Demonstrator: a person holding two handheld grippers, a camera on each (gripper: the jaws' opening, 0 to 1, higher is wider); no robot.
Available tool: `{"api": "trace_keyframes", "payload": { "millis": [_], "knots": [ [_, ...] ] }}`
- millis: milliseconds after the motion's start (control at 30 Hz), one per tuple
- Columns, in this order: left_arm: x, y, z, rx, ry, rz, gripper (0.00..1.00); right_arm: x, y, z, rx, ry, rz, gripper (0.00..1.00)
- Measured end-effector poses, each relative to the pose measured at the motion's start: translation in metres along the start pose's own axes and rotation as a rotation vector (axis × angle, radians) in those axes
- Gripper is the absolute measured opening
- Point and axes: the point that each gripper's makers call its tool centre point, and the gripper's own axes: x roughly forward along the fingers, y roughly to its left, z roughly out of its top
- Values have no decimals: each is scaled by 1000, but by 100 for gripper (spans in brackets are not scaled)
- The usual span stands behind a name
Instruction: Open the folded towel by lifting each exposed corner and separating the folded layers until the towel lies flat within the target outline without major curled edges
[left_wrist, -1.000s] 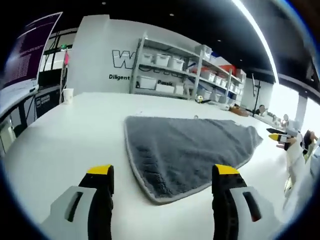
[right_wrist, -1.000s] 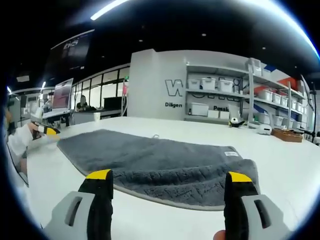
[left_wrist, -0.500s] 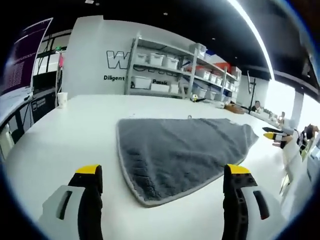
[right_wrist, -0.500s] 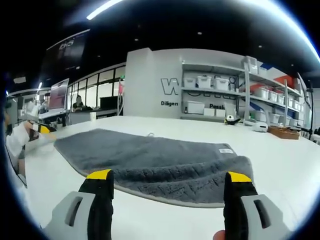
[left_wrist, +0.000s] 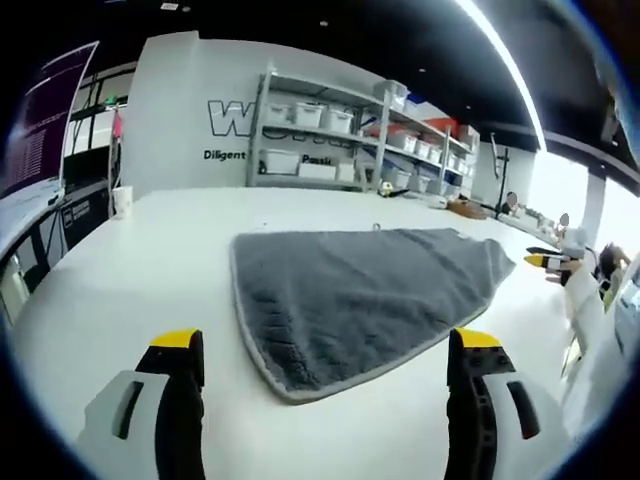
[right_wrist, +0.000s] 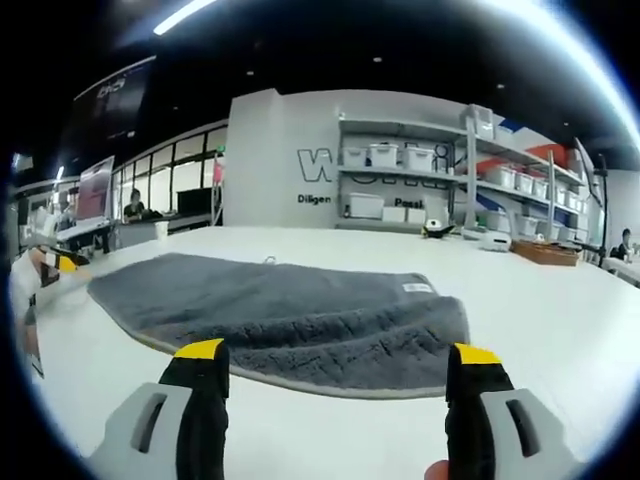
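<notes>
Grey folded towel (left_wrist: 360, 295) flat on white surface (left_wrist: 130, 270), at 12 o'clock of left gripper (left_wrist: 325, 350) and right gripper (right_wrist: 335, 360); fingers apart, empty.

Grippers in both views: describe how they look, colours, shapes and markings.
The left gripper has two pale grey jaws with black inner faces, yellow tips and a dark slot in each side. The right gripper is built the same way. Seen from the left gripper view, its yellow tips show beside a white sleeve.

White surface (left_wrist: 120, 260) with a grey towel (left_wrist: 350, 290)

The folded towel lay flat on it; a white cup (left_wrist: 122, 200) stood near the far edge.
</notes>
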Motion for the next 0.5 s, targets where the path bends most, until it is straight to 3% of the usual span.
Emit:
{"api": "trace_keyframes", "payload": {
  "millis": [400,500],
  "knots": [
    [11,2,-4,-8,7,-31,99,5,-53,-16,120,41,-125,81],
    [11,2,-4,-9,2,-33,99,8,-58,-19,125,49,-132,78]
  ]
}}
